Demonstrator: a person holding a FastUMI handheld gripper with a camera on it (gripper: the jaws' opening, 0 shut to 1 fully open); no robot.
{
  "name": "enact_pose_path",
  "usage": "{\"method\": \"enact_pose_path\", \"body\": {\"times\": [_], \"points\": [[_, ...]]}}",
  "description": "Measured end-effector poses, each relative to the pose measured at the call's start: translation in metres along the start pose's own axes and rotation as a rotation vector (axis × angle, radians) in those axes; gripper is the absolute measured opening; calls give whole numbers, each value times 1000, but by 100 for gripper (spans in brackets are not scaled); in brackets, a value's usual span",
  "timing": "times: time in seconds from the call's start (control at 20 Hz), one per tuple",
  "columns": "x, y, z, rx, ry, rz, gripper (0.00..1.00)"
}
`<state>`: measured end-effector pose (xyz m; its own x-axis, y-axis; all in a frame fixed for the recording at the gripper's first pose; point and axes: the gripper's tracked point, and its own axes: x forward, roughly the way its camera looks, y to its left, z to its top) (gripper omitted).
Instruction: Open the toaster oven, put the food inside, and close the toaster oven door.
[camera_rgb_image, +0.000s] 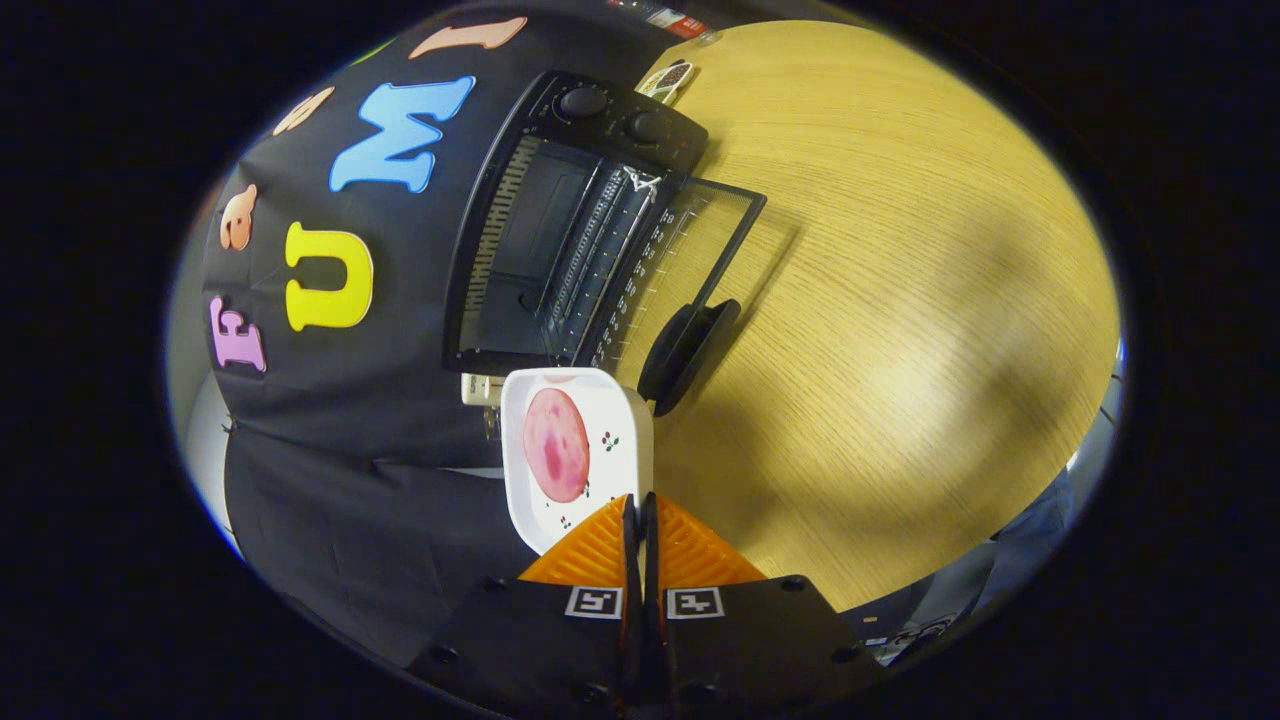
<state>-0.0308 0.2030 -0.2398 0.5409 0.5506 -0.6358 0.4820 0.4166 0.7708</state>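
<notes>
Fingers (640, 520) clamped on my plate's (620, 400) near rim; food (556, 445) rides on it, and the open toaster oven (560, 250) lies beyond, slightly left.

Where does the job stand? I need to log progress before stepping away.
Done: the toaster oven stands open, its door dropped down. In hand: the tool is shut on the rim of the white dish carrying the food, just short of the opening. Left: setting the dish inside and closing the door.
</notes>
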Motion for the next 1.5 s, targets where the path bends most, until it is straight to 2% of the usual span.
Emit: {"method": "enact_pose_path", "body": {"times": [0.3, 0.7, 1.0, 1.5], "points": [[37, 21, 28, 129, -110, 2, 2], [77, 47, 86, 203, -278, 3, 2], [110, 55, 121, 329, -357, 0, 2], [148, 68, 160, 400, -451, -5, 4]]}}
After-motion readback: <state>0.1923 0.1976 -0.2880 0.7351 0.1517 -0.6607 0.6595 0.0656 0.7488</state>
